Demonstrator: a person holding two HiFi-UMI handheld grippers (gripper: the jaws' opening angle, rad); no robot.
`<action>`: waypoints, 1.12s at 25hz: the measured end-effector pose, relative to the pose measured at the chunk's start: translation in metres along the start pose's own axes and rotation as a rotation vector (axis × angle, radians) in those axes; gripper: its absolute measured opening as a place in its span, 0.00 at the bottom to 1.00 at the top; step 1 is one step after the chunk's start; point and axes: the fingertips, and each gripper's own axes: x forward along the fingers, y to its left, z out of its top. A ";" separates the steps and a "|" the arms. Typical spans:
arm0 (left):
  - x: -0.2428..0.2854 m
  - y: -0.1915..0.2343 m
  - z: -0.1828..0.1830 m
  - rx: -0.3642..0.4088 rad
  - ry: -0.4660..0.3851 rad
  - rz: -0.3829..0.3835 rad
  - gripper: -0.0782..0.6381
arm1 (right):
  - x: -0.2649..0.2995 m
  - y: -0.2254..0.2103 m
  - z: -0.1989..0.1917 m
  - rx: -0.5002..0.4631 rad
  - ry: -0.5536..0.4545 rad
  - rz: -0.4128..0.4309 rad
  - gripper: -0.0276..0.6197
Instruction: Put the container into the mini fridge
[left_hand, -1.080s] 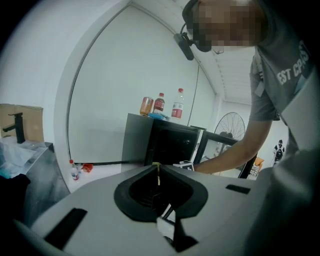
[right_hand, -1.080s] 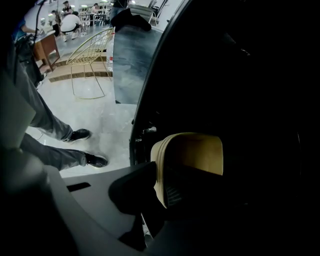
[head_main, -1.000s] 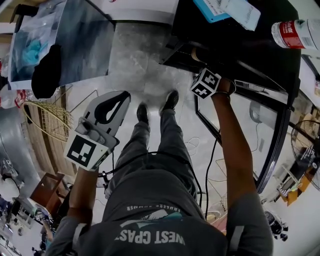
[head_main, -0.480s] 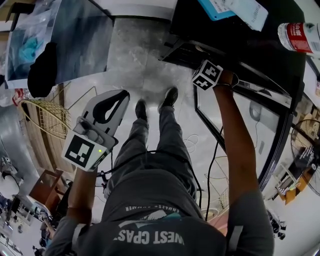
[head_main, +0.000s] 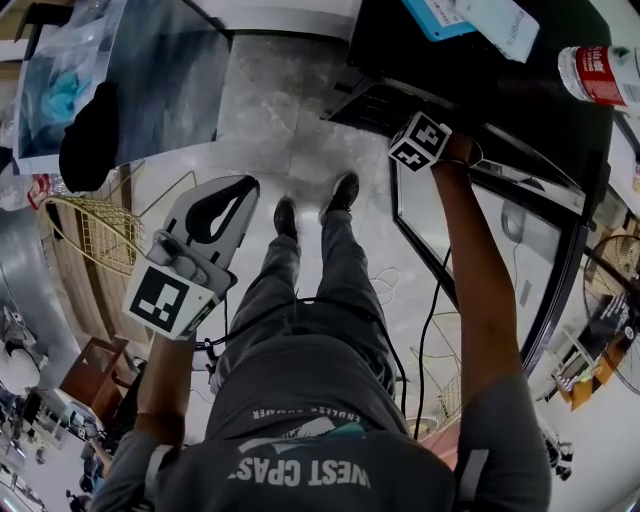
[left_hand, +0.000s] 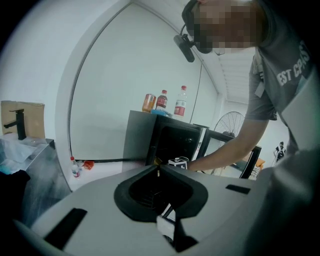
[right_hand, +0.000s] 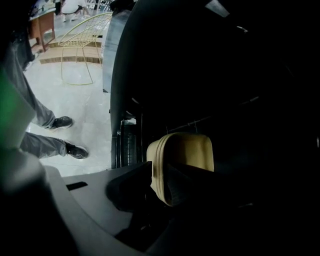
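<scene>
Right gripper (right_hand: 161, 182), clamped on the tan container (right_hand: 185, 152), pushes a touch farther into the dark mini fridge (head_main: 500, 100), so placement looks close. Left gripper (left_hand: 158, 172) hangs closed, empty.

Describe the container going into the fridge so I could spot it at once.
Find the black mini fridge with its door open. At its dark mouth, the right tongs clamp a tan, rounded-corner container. It is the only pale thing there; the bottles stand on top instead.
</scene>
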 end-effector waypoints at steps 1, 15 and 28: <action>-0.001 -0.001 0.002 0.003 -0.003 0.000 0.15 | -0.002 0.000 0.000 0.005 0.000 -0.001 0.22; -0.033 -0.015 0.042 0.078 -0.078 -0.006 0.15 | -0.105 -0.015 0.012 0.207 -0.070 -0.089 0.22; -0.086 -0.027 0.088 0.162 -0.176 -0.036 0.15 | -0.297 -0.041 0.051 0.483 -0.300 -0.218 0.14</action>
